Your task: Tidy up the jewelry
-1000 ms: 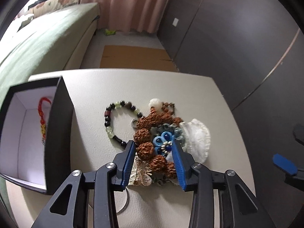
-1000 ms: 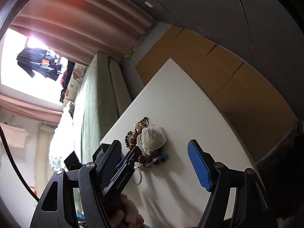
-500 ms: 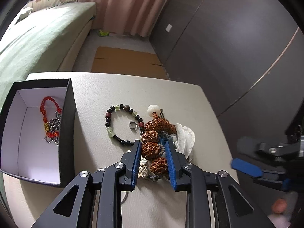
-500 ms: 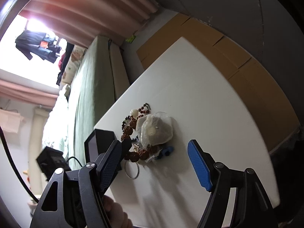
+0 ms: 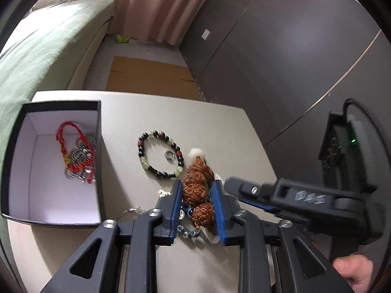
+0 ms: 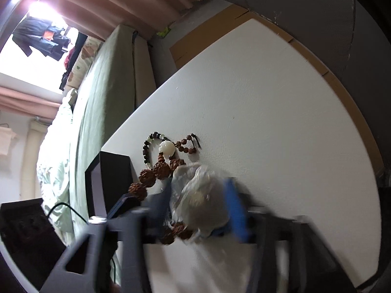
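- Closest in, left tool (image 5: 196,204): jaws clamped on the brown seed-bead strand (image 5: 198,188), at the near end of the jewelry pile on the surface (image 5: 220,263).
- Strand: hard knobbly beads on cord, light, limp; likely to drag tangled neighbours. Best gripped across one big bead.
- Right tool (image 6: 200,207): blurred, jaws straddling the clear plastic pouch (image 6: 198,195); cannot tell whether it grips. Pouch thin, slippery, crushable.
- Beyond: black-and-green bead bracelet (image 5: 158,155) with small ring (image 5: 169,155) inside its loop.
- Far left: black box (image 5: 99,146), already holding red cord bracelet (image 5: 64,144).
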